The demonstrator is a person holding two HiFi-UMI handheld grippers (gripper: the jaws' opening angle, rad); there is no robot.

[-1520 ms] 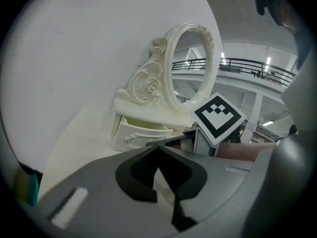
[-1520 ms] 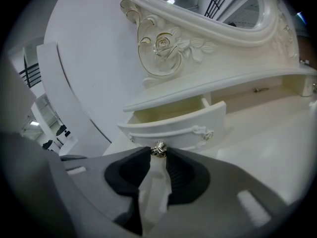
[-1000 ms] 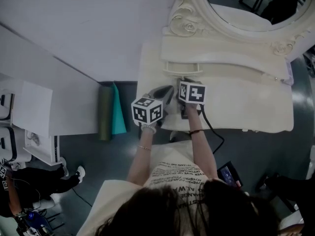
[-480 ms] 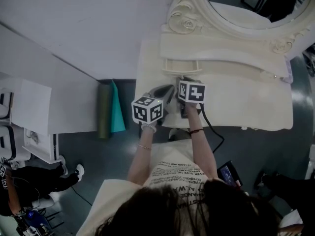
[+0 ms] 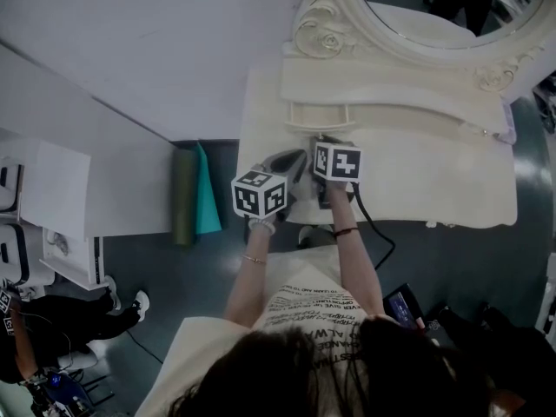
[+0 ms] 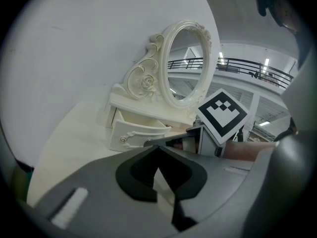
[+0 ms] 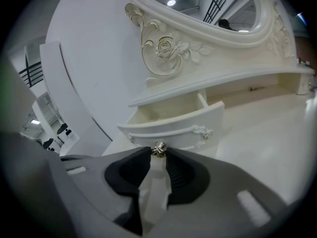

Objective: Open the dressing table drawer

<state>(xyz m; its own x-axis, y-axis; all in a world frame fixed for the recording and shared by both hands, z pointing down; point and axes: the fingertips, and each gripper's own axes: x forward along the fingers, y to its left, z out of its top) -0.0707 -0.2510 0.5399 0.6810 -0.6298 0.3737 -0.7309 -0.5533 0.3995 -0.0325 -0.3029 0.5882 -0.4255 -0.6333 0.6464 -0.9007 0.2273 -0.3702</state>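
The cream dressing table (image 5: 434, 172) carries an oval mirror (image 5: 434, 16) in a carved frame. Its small drawer (image 7: 173, 125) stands pulled out from under the shelf, and its inside looks empty. My right gripper (image 7: 158, 151) is at the drawer front, shut on the small metal knob (image 7: 158, 148), which sits pinched between the jaw tips. In the head view the right gripper (image 5: 323, 140) reaches the drawer (image 5: 320, 115). My left gripper (image 6: 157, 148) hovers just left of it over the tabletop, shut and empty, with the drawer (image 6: 138, 133) ahead.
A white wall panel (image 5: 130, 50) borders the table's left side. On the floor beside the table lie a green roll (image 5: 185, 198) and a teal sheet (image 5: 207, 196). A white cabinet (image 5: 52, 224) stands at far left. A dark device (image 5: 405, 307) lies on the floor at right.
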